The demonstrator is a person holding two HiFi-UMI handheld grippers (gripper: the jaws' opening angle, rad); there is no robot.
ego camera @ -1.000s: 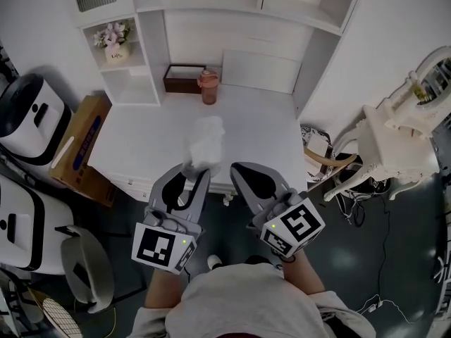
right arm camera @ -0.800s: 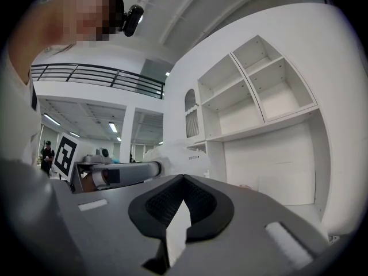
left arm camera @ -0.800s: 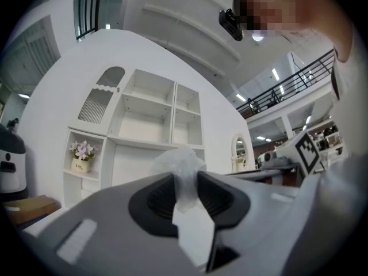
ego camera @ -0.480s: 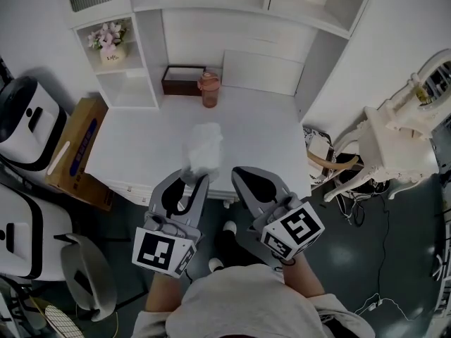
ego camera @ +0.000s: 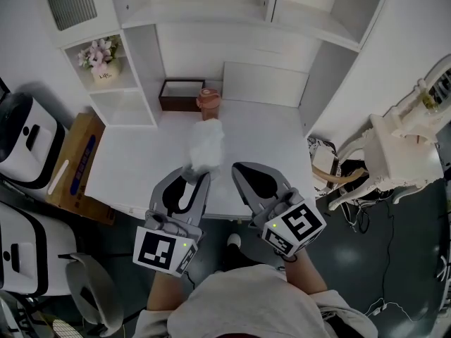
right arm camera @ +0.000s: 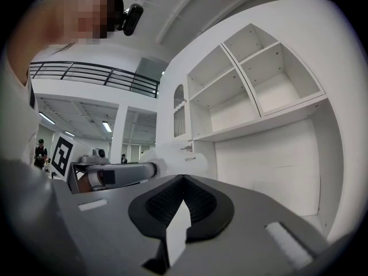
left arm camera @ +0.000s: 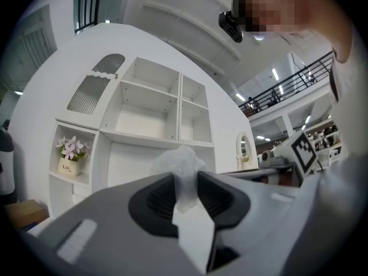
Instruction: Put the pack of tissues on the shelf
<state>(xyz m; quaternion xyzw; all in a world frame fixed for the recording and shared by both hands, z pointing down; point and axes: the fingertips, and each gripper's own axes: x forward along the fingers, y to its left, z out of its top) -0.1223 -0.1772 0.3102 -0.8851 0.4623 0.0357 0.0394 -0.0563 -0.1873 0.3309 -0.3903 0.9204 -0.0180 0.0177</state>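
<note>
Tissue pack (ego camera: 206,145), a soft white plastic-wrapped bundle, is pinched at its near end between the jaws of the left gripper (ego camera: 192,172) and sticks out forward above the white desk (ego camera: 134,164), off its surface. In the left gripper view the crumpled wrapper (left arm camera: 183,164) bulges up between the two dark pads, which press on it from both sides. Just beside it, the right gripper (ego camera: 241,170) hangs over the desk's front edge with its jaws pressed together on nothing, as its own view shows. Beyond the pack, at the back of the desk, a pinkish bottle (ego camera: 209,101) stands next to a dark brown open box (ego camera: 179,94). Behind them rises the white shelf (ego camera: 190,9), with a small pot of flowers (ego camera: 101,56) in a left-hand cubby. A cardboard box (ego camera: 72,159) lies left of the desk.
</note>
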